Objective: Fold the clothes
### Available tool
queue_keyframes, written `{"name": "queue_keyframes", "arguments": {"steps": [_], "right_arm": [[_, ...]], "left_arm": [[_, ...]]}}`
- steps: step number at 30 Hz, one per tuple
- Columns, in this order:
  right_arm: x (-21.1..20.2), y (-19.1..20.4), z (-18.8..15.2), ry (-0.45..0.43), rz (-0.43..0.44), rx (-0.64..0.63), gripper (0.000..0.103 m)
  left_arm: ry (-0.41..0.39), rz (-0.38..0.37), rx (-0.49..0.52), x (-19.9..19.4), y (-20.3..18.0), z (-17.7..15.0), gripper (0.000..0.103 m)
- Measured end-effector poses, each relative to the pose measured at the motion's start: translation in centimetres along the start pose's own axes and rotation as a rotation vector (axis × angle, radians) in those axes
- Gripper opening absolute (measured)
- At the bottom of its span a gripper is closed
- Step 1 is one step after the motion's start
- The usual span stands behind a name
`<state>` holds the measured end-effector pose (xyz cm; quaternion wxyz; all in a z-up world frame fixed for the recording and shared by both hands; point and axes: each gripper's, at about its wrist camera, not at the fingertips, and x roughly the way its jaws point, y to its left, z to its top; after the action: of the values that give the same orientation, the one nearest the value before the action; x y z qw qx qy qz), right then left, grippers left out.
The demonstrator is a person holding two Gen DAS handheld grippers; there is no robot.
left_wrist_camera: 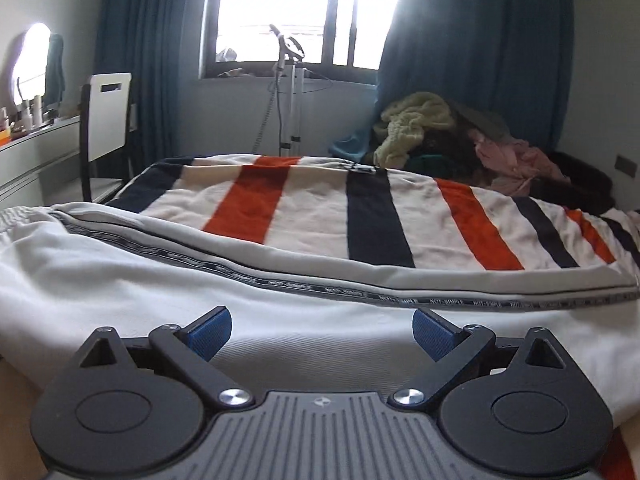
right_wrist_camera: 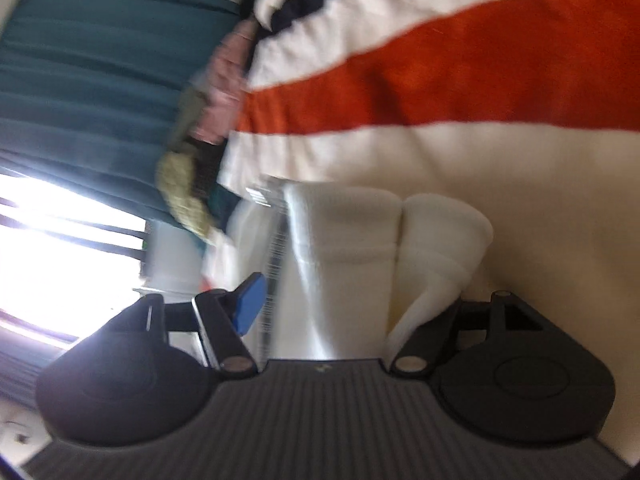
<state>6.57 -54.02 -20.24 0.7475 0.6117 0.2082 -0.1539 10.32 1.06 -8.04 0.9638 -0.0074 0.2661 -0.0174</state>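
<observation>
White trousers (left_wrist_camera: 168, 280) lie flat; dark lettered side-stripe.

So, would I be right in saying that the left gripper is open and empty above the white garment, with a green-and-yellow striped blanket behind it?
Not quite: the blanket has orange and navy stripes on cream, as the left wrist view shows. The left gripper is indeed open and empty above the white garment.

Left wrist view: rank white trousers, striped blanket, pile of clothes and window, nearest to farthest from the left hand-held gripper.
1. White trousers with black lettered side tape: directly under and ahead of the open left hand-held gripper.
2. Cream blanket with orange and navy stripes: beyond the trousers, mid-bed.
3. Rumpled pile of clothes: far right corner of the bed.
4. Bright window: back wall.
</observation>
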Motion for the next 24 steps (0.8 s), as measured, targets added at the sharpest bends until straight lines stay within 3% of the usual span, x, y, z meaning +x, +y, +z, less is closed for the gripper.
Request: {"name": "queue_keyframes", "arguments": {"steps": [3,5,7,10,15,18,24], "right_arm": [[-0.2,0.3,0.0,-0.008,-0.023,-0.04,0.069],[-0.5,1.0,-0.2,-0.021,-0.058,-0.095,0.061],[-0.6,1.3,-0.3,-0.032,-0.102,-0.147,0.033],[-0.8,1.9,-0.3,-0.06,-0.13,-0.187,0.017],[-2.6,5.6,-2.5,-0.164,-0.106,-0.439,0.013],[-3.8,9.2,-4.8,-0.246,-0.047,-0.622,0.012],[-5.8,15.6,-13.8,-0.342,0.095,-0.971,0.012]], "left_arm": [[0.06,0.023,0.074,2.7,-1.3,-1.2,0.098],[0.082,0.031,0.102,3.7,-1.7,-1.9,0.099],[0.134,0.033,0.114,4.5,-1.8,-2.5,0.1],[0.165,0.025,0.107,4.7,-1.4,-2.9,0.1],[0.173,0.022,0.091,4.5,-1.0,-2.7,0.101],[0.173,0.021,0.081,4.4,-0.8,-2.4,0.101],[0.147,0.027,0.058,3.5,-0.1,-1.6,0.101]]}}
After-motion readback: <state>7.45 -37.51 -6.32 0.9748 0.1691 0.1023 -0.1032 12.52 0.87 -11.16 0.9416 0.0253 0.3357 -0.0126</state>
